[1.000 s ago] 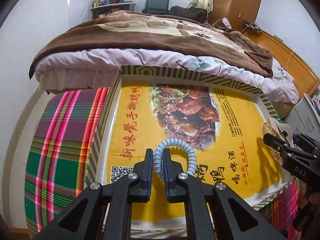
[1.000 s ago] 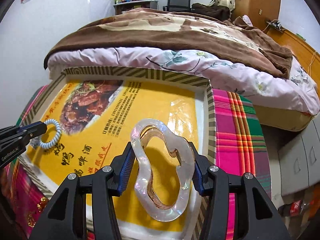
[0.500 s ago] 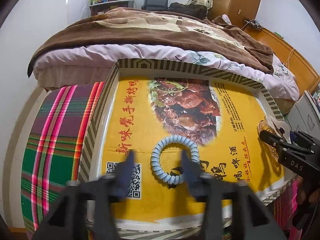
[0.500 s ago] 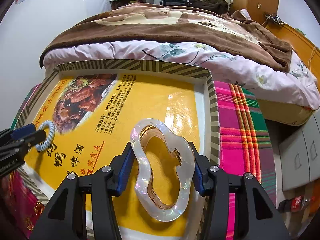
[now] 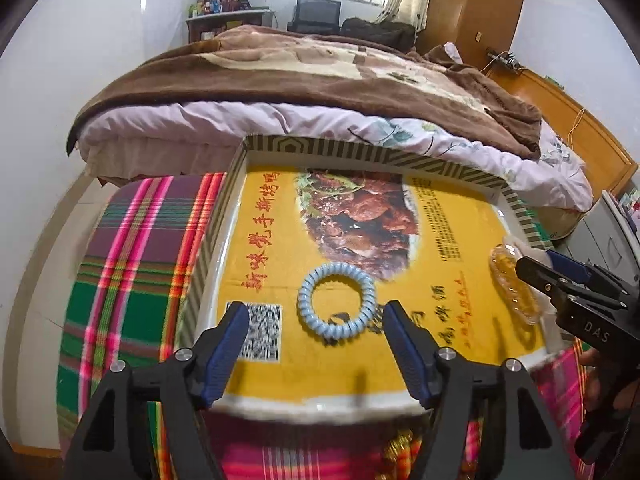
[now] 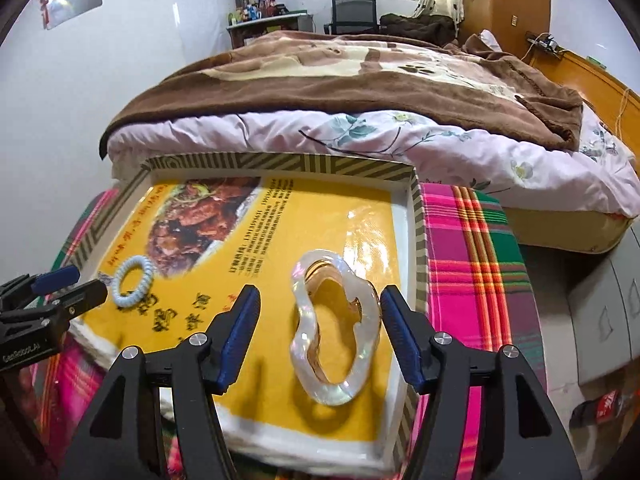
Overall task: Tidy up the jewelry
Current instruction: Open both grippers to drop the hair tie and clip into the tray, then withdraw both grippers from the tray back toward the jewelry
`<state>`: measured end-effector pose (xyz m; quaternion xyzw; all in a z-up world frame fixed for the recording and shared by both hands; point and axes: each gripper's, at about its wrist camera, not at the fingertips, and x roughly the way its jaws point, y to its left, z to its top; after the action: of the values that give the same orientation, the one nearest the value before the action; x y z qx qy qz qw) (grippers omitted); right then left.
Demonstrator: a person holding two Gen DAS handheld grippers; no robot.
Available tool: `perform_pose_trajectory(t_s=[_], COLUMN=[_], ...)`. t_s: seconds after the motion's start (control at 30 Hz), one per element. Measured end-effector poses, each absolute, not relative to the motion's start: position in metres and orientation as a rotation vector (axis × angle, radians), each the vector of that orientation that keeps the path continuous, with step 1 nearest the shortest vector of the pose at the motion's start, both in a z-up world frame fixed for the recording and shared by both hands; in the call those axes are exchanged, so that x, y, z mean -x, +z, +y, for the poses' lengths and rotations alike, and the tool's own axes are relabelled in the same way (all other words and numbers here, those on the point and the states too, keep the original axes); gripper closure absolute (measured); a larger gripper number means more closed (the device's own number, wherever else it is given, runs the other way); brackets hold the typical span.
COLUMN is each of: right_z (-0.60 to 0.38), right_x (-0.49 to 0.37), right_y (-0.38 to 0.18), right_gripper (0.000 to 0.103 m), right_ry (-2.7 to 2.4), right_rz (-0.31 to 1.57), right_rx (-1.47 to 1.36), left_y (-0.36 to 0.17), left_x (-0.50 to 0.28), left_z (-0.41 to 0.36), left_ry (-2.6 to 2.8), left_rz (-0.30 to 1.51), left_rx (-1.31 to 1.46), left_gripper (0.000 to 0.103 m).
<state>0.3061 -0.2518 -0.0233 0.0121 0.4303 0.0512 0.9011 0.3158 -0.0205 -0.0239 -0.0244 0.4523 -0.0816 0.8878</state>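
A pale blue spiral hair tie (image 5: 337, 301) lies flat on the yellow printed floor of a shallow striped-rim box (image 5: 360, 151). My left gripper (image 5: 316, 334) is open, its jaws wide on either side of the tie and just short of it. A clear pearly hair claw clip (image 6: 334, 330) lies in the box's right part (image 6: 418, 240). My right gripper (image 6: 320, 320) is open, its jaws on either side of the clip without touching it. The clip also shows in the left wrist view (image 5: 514, 284), and the tie in the right wrist view (image 6: 134, 280).
The box rests on a pink and green plaid cloth (image 5: 132, 264). A bed with a brown blanket (image 5: 304, 76) stands right behind it. Grey drawers (image 6: 600, 312) stand at the right. A desk and a chair (image 6: 354, 14) stand by the far window.
Both grippers have opened. The left one let go of the blue hair tie and drew back; the right one let go of the clear clip, which now lies in the box.
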Motion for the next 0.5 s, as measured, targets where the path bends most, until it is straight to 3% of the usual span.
perform_pose_trajectory(t_s=[0.5], right_z=[-0.251], right_x=[-0.212], right_y=[0.011], right_gripper=[0.04], right_ry=[0.14], right_rz=[0.789], right_rx=[-0.078], left_y=[0.015], left_x=[-0.214], left_z=[-0.022], left_ry=[-0.129], left_rz=[0.828], left_rx=[-0.008], left_gripper=[0.025])
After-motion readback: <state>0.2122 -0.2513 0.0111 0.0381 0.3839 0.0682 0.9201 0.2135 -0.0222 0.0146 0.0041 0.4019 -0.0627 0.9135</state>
